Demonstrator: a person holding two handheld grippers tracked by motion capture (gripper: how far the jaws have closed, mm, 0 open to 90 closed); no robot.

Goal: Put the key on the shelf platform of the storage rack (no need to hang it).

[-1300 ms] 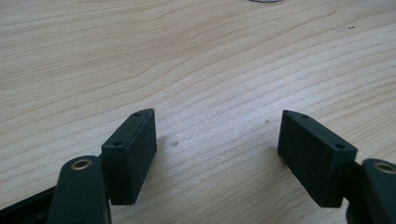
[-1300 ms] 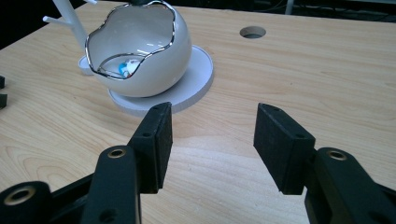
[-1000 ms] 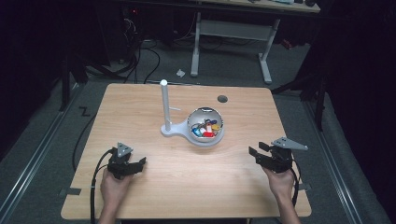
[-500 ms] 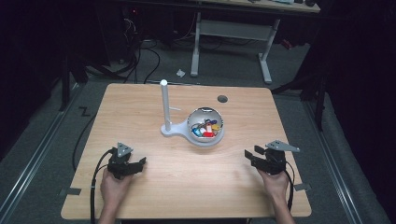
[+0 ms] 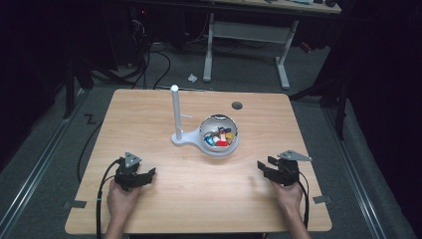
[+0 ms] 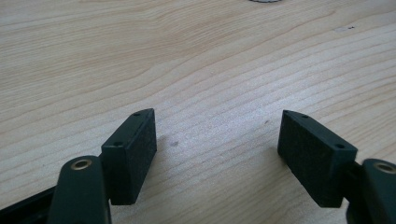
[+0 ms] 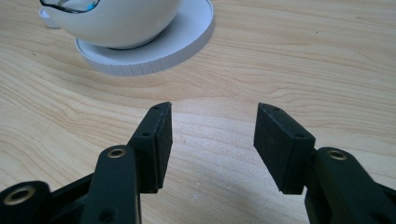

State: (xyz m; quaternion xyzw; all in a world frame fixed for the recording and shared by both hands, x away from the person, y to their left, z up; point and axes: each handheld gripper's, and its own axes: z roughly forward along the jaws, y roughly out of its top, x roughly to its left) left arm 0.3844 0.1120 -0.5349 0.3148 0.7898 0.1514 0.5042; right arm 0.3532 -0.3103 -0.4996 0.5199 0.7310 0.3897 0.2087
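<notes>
A lab: wooden table point(image 5: 149, 114), floor cables point(image 5: 149, 59), aluminium rail point(image 5: 45, 159), dark surroundings.

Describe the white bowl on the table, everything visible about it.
The white bowl is round, smooth and glossy, likely plastic or ceramic. It sits upright on a flat white round base near the table's middle; that base joins a tall white post on its left. Inside lie small colourful items, red, blue and yellow, too small to identify. Neither gripper touches it.

One light wooden bench point(image 5: 149, 119) carries one round white bowl point(image 5: 219, 148) of small coloured items, too small to count, one upright white post point(image 5: 175, 112), and two black tongs point(image 5: 134, 177) point(image 5: 273, 172).
</notes>
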